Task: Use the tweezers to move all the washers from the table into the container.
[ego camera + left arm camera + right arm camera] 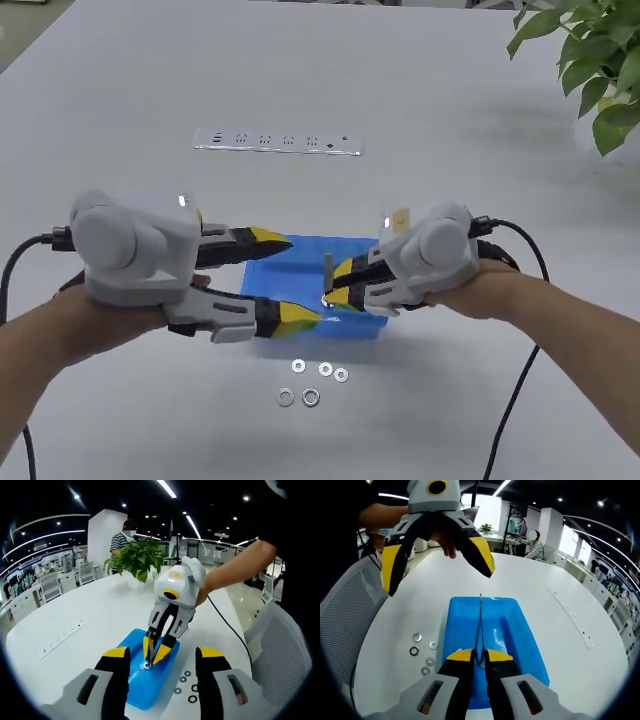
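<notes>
The person stands at a broad white table (pixel 450 120) with a gripper in each hand. The right claw (pixel 480 656) is pressed together on a pair of thin metal tweezers (pixel 481 620), gripped near their back end, so the slim points reach out over a shallow blue plastic rectangular container (pixel 512 630). In the left gripper view the tweezers point down into the container, with their tips at or just above its floor. A small bright ring sits at the tips, but I cannot tell whether it is pinched or lying loose.

The left claw (pixel 305 278) is spread wide and holds nothing. Its yellow-tipped jaws hang over the container's left end, 1 toward the far edge and 1 toward the near edge, facing the right claw.

5 small silver metal washers (pixel 310 398) lie on the table just in front of the container's near side. They form a loose cluster, 3 in a row nearer the container and 2 closer to the person, and none touches the container.

Farther back a long white power strip (pixel 278 141) lies flat, well apart from the work. A leafy green plant (pixel 590 60) leans in at the far right corner.
</notes>
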{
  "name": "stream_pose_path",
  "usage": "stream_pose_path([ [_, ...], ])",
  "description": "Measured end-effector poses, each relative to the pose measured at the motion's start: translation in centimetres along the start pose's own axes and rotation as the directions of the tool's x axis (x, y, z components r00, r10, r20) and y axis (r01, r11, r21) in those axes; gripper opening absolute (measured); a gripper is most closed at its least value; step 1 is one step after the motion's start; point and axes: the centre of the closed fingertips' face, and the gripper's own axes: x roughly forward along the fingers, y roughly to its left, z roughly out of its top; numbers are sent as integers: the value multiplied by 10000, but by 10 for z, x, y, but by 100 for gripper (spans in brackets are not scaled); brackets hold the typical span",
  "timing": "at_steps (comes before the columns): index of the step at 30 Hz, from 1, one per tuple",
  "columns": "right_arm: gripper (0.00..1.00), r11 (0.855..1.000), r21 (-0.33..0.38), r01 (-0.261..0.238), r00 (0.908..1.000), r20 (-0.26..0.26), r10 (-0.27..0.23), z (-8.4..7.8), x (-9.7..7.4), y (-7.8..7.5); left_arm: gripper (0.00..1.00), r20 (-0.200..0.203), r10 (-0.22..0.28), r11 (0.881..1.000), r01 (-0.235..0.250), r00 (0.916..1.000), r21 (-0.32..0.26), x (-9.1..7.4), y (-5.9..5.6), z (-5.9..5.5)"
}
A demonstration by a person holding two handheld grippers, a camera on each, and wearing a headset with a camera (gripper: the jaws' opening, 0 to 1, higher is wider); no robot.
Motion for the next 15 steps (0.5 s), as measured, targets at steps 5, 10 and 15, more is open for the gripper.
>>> stream_pose_path([
  [5,10,10000,23,-15,10000,13,15,-2,0,1,44,-105,-107,9997,109,9999,222,10,2,2],
  [10,10,10000,80,11,10000,83,-12,-2,0,0,34,-339,-172,9987,189,9993,477,21,6,1],
  [15,10,10000,90,8,9999,117,-9,-2,0,0,26,-595,-122,9978,160,9982,639,28,10,-3],
])
